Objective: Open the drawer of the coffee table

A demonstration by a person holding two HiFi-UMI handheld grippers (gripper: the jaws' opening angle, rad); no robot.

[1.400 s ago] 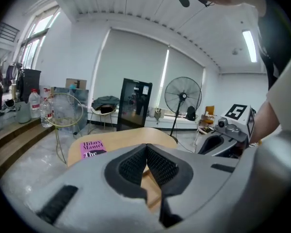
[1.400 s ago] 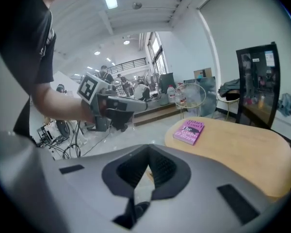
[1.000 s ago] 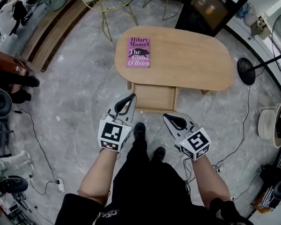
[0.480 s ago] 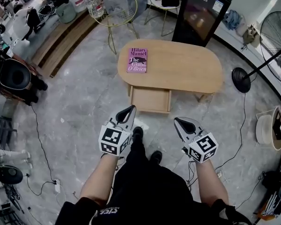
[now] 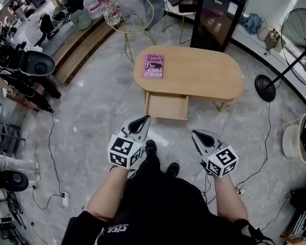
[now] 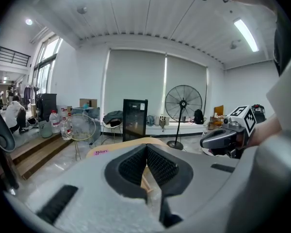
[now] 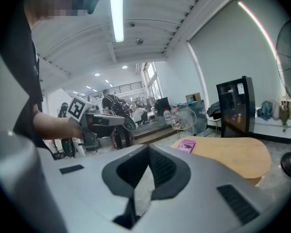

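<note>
The oval wooden coffee table (image 5: 204, 78) stands ahead on the grey floor, with a pink book (image 5: 154, 65) on its left end. Its drawer (image 5: 167, 106) is pulled out from the near side and looks empty. My left gripper (image 5: 142, 120) and right gripper (image 5: 197, 135) hang well short of the drawer, above the floor and level with each other. Both are shut with nothing between the pads. In the left gripper view the closed jaws (image 6: 146, 148) point at the table (image 6: 131, 143). The right gripper view has its closed jaws (image 7: 148, 152) beside the tabletop (image 7: 233, 154) and book (image 7: 186, 145).
A black glass-door cabinet (image 5: 217, 14) stands behind the table, and a gold wire chair (image 5: 132, 11) at its back left. A standing fan (image 5: 301, 32) has its base (image 5: 268, 83) right of the table. Cables (image 5: 51, 152) run over the floor. Wooden steps (image 5: 86, 47) lie at the left.
Both grippers have drawn back from the drawer towards my body and risen, still shut. The table and its open drawer now sit farther ahead.
</note>
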